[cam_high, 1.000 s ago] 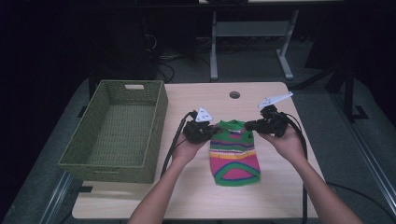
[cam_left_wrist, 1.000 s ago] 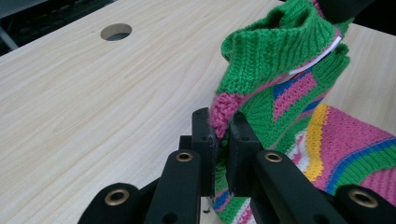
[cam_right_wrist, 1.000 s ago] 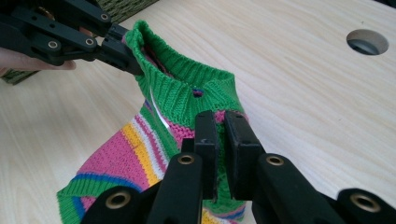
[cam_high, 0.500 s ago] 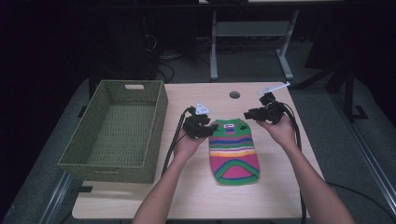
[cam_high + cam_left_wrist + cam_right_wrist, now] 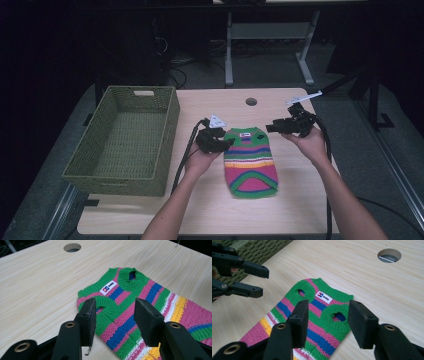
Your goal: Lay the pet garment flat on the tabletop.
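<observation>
Striped knit sweater (image 5: 250, 160) lies flat mid-surface, released for folding; left tool (image 5: 223, 143) and right tool (image 5: 272, 127), jaws just opening, hold nothing.

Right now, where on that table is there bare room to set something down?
Bare wood lies behind the striped sweater around the round hole, along the near edge of the table, and on the right side strip. The green basket fills the left; both claws, left and right, crowd the sweater's top.
</observation>
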{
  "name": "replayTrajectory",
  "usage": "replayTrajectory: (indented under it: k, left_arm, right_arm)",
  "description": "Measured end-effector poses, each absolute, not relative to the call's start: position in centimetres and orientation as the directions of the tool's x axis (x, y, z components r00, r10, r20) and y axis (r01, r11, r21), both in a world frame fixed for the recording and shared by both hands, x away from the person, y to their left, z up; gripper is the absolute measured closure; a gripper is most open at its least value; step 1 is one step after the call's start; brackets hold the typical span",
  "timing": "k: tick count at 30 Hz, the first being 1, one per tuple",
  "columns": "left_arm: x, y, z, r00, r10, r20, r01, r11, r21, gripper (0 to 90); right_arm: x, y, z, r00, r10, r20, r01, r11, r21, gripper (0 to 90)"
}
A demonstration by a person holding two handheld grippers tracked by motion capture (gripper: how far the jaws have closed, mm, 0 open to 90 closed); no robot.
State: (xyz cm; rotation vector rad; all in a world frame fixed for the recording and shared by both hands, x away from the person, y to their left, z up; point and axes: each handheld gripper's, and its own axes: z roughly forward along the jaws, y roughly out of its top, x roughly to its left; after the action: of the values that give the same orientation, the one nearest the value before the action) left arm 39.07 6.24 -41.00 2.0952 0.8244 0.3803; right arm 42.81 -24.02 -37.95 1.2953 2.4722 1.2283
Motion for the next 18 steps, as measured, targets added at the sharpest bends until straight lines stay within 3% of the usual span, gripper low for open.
replayTrajectory:
  k: [8,18]
  left_arm:
    - [38.6,6.3,-40.9,0.745,0.667,-0.023,0.417,-0.438,0.797,49.6]
    - [37.8,6.6,-41.4,0.754,0.657,-0.015,0.415,-0.459,0.785,48.8]
  right_arm:
    - [41.9,-24.7,-37.9,-0.644,0.72,0.258,0.643,0.327,0.693,50.0]
    - [40.2,-24.9,-39.3,-0.669,0.705,0.237,0.649,0.397,0.649,68.0]
